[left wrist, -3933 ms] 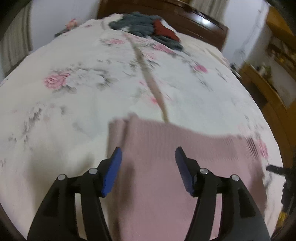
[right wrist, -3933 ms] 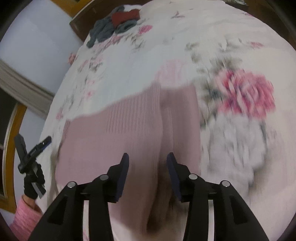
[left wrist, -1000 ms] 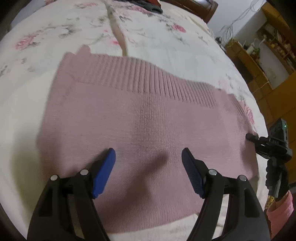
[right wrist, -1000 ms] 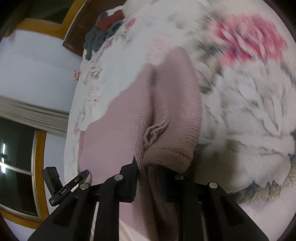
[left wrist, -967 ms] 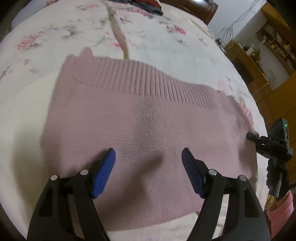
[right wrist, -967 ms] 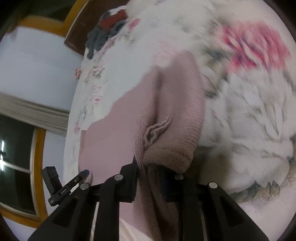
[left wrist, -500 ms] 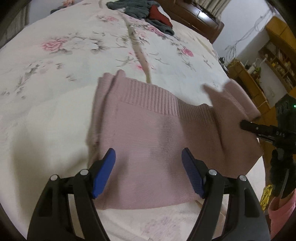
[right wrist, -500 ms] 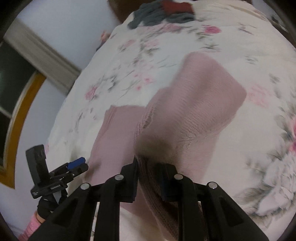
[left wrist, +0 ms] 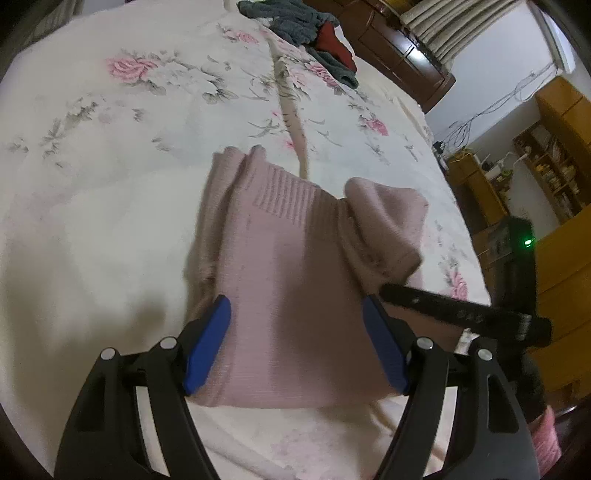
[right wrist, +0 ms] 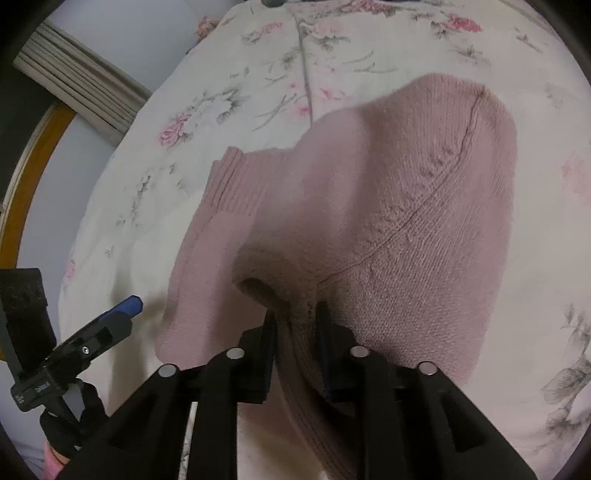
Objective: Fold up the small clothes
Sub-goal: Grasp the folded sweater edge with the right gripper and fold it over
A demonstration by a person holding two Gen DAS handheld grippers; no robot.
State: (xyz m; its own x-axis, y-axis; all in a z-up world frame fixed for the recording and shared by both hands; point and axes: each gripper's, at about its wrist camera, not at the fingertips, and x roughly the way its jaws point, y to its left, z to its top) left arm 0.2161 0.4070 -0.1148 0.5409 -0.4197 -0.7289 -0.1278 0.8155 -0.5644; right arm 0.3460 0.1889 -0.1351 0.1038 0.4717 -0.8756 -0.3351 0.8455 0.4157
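Note:
A pink knitted sweater [left wrist: 295, 266] lies on the flowered bedspread [left wrist: 110, 184]. Its right part is lifted and folded over toward the left. My right gripper [right wrist: 295, 321] is shut on the sweater's edge [right wrist: 406, 206], holding the raised flap above the flat part. In the left wrist view the right gripper [left wrist: 384, 290] comes in from the right over the sweater. My left gripper [left wrist: 295, 325] is open, its blue pads above the near part of the sweater with nothing between them. The left gripper [right wrist: 129, 306] also shows at the lower left of the right wrist view.
A heap of grey and red clothes [left wrist: 306, 29] lies at the far end of the bed by the dark wooden headboard [left wrist: 406, 48]. Wooden shelves and cabinets [left wrist: 546, 177] stand to the right of the bed. A curtained window frame [right wrist: 55, 110] is on the left.
The right gripper has carried the sweater's right side further up and to the left, over the flat part. The left gripper has drawn back a little and stays open.

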